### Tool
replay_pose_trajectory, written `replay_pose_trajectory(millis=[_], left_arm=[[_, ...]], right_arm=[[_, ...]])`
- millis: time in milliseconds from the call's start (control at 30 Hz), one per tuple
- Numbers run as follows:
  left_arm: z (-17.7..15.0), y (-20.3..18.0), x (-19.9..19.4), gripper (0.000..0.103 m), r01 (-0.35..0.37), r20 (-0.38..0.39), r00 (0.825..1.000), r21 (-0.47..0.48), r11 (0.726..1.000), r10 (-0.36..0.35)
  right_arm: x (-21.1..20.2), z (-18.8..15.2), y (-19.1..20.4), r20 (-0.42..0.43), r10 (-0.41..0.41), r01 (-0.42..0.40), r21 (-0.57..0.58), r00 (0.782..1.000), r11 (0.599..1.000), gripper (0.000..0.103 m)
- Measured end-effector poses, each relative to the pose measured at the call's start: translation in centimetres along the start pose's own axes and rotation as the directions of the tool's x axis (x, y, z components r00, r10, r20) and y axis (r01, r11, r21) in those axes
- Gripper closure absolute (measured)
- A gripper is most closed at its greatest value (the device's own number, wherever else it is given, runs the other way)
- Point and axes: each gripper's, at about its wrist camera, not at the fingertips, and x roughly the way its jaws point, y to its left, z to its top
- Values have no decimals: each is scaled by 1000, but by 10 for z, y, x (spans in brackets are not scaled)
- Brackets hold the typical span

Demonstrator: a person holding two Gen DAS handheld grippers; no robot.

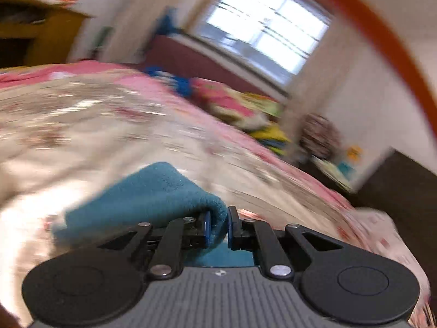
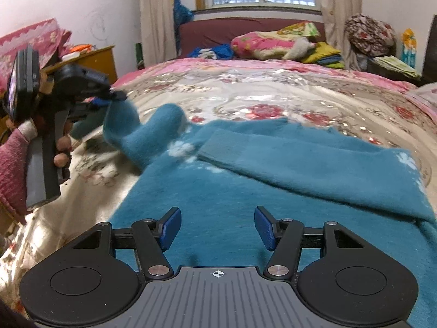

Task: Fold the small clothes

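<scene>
A fuzzy teal knitted sweater (image 2: 218,191) with small white paw prints lies spread on a floral pink-and-cream satin bedspread (image 2: 273,95), one sleeve folded across its body. The left gripper (image 1: 217,227), pads closed to a narrow gap, pinches a fold of the teal fabric; in the right wrist view this is the other sleeve (image 2: 142,134), lifted off the bedspread at the garment's left side. The right gripper (image 2: 217,228) hovers above the sweater's lower body, fingers wide apart and holding nothing.
</scene>
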Motion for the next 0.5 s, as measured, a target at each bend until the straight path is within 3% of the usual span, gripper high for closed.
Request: replay_pose_trajectory(millis=[100, 167, 233, 333, 500], left_arm=[[-20, -49, 11, 86, 157, -83, 985, 101, 982, -149], [-38, -75, 17, 86, 224, -160, 967, 165, 960, -198], [-57, -91, 20, 85, 237, -212, 959, 237, 942, -188], [-72, -92, 20, 82, 201, -267, 955, 270, 942, -127], [-78, -87, 1, 69, 163, -274, 958, 293, 942, -81]], right_arm=[[-7, -1, -15, 7, -29, 29, 31, 1000, 999, 45], [-11, -3, -28, 6, -55, 54, 52, 998, 997, 45], [-16, -7, -41, 1, -81, 81, 71, 997, 994, 45], [-23, -14, -61, -8, -108, 108, 101, 994, 989, 45], [-28, -21, -91, -18, -117, 118, 163, 993, 979, 45]])
